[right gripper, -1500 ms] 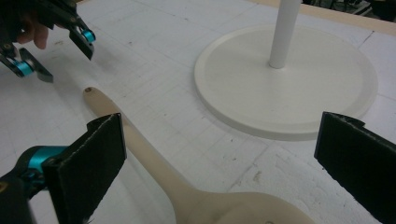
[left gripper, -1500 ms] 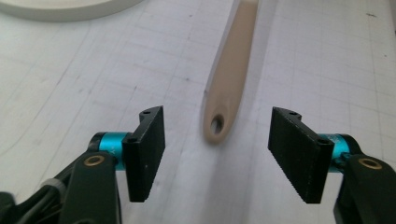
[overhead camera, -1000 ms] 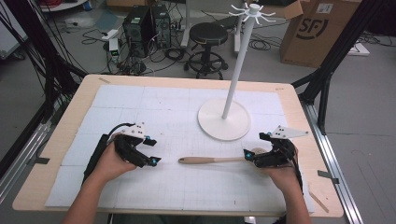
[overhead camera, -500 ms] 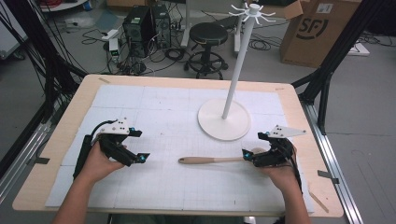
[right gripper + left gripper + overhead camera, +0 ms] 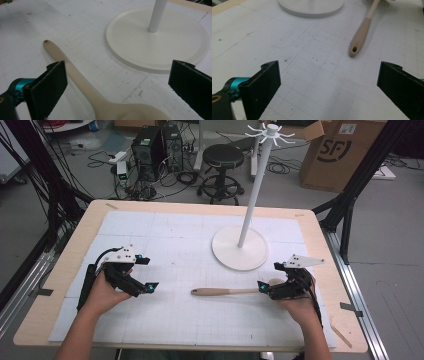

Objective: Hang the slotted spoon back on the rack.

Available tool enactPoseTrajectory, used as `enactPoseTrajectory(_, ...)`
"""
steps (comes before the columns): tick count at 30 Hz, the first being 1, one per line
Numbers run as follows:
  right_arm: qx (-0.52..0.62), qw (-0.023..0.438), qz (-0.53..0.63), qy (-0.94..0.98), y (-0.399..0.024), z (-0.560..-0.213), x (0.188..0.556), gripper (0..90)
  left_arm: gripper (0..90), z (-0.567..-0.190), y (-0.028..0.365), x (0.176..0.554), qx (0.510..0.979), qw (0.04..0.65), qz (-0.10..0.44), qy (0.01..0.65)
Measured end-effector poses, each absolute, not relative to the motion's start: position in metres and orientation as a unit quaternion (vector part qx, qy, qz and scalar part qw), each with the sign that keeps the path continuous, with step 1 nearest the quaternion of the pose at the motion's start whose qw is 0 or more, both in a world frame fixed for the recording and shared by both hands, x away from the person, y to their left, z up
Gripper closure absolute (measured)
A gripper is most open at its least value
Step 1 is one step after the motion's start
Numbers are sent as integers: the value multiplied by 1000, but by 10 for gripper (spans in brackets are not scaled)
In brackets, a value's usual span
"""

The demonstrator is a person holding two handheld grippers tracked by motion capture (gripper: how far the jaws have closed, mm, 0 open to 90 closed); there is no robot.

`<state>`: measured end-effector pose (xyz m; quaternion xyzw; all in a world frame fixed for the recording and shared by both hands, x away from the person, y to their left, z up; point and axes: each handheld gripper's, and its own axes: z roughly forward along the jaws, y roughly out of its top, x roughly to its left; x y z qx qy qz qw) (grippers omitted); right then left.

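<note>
Centrally on the white gridded mat (image 5: 165,320) a wooden spoon (image 5: 227,291) is laid flat, its handle pointed toward the left gripper (image 5: 142,272) and its bowl end placed between the jaws of the right gripper (image 5: 265,287). Bare mat is left on every side of the handle; the round base of the white stand (image 5: 239,247) is found just beyond it, near but apart. A strip of bare wood of the table (image 5: 320,245) is seen around the mat, and the right gripper is held close to the mat's right border. The left gripper is kept well apart from the spoon, with open mat between; its jaws have just been opening and are spread wide with nothing between them. The right gripper's jaws are also spread, released, with the spoon's neck lying between them and one pad just beside it. The spoon is pale, smooth wood, with a small hole (image 5: 354,49) at the handle's tip and a broad shallow bowl (image 5: 135,112).
</note>
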<state>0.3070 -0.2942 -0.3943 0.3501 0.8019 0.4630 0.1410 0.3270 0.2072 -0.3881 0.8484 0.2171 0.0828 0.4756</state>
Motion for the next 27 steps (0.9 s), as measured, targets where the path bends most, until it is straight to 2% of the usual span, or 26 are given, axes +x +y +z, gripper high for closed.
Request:
enactPoseTrajectory(13, 337, 142, 457, 811, -287, -391, 305, 8, 57, -387, 212, 327, 848, 477, 86, 214)
enactPoseTrajectory(27, 287, 137, 423, 848, -248, -376, 312, 9, 57, -386, 214, 325, 846, 482, 92, 211)
